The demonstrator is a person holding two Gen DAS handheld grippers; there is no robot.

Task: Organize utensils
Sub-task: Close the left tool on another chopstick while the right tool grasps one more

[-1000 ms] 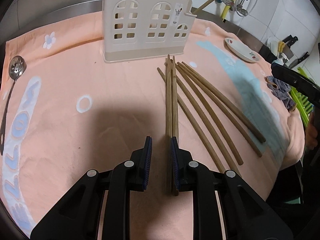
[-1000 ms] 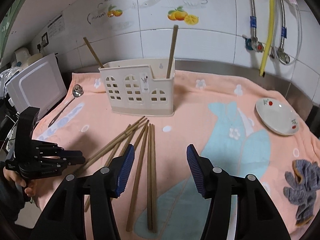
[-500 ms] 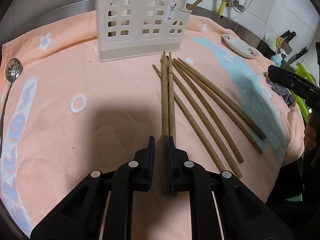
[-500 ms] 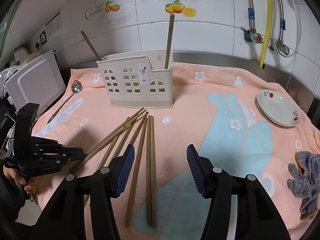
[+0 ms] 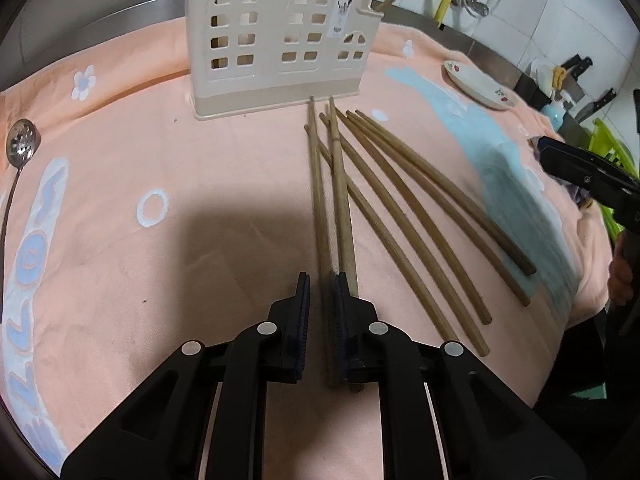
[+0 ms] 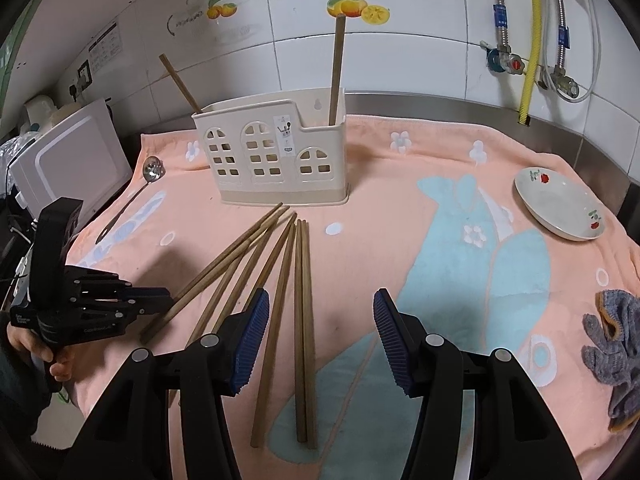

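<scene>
Left hand-held gripper (image 5: 320, 292) narrowed round one chopstick (image 5: 318, 184); six flat.

Peach towel (image 6: 400, 208) over counter; holder (image 6: 272, 160), chopsticks (image 6: 304, 300), ladle (image 6: 132, 200), dish (image 6: 560, 208), glove (image 6: 616, 348)

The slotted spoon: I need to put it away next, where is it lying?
In the left wrist view the slotted spoon lies at the far left edge of the towel, left of the utensil holder, away from the chopsticks.

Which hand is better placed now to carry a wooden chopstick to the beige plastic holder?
Left. The left gripper has just been closing around one brown wooden chopstick; the beige plastic holder stands straight ahead. The right gripper hangs open above the cloth, holding nothing.
</scene>
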